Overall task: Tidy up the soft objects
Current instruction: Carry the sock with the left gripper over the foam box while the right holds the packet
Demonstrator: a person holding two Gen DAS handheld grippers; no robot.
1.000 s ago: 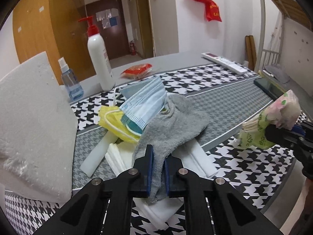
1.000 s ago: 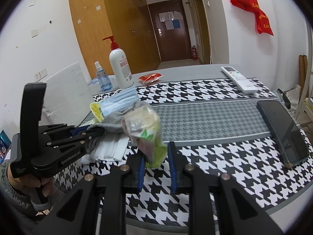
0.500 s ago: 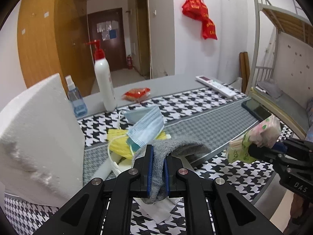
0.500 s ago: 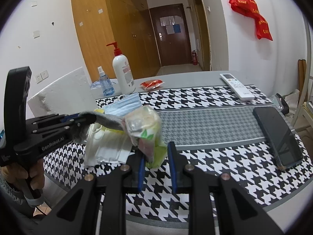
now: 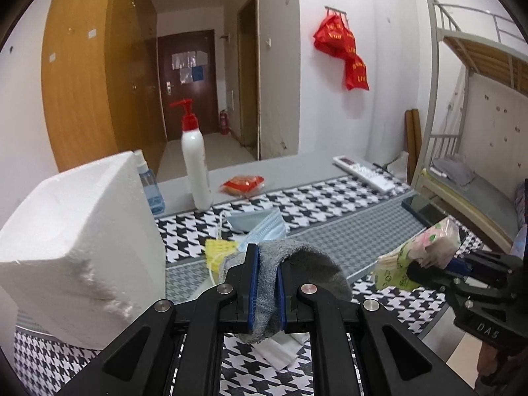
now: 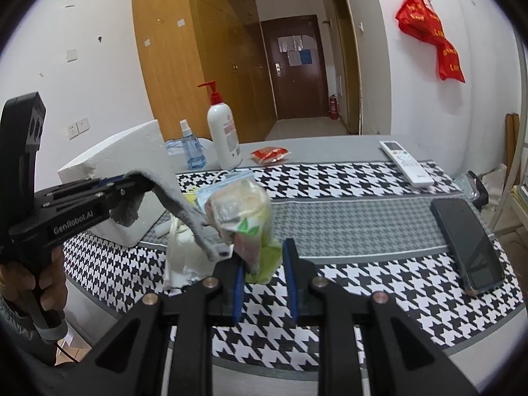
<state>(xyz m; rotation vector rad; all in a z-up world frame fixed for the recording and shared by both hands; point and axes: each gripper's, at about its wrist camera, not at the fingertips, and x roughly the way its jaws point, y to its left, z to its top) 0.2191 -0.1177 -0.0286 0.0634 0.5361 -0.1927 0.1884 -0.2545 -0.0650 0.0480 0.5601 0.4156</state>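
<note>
Grippers up, both loaded!
Left gripper (image 5: 264, 283) pinches the grey sock (image 5: 297, 264); right gripper (image 6: 264, 274) clamps the tissue pack (image 6: 246, 224). Sock now lifted clear off the worktop (image 6: 363, 217) pile.

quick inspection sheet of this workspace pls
surface: table, houndstooth cloth over grey top
job's things: grey sock lifted off the pile; tissue pack held up; blue mask, yellow mask, white cloths on the cloth
clutter: pump bottle, spray bottle, red packet, remote, phone, foam block
tongs: left tongs shut on sock; right tongs shut on tissue pack
cables: nothing seen
surroundings: wardrobe, door, red bags on wall, bunk bed
</note>
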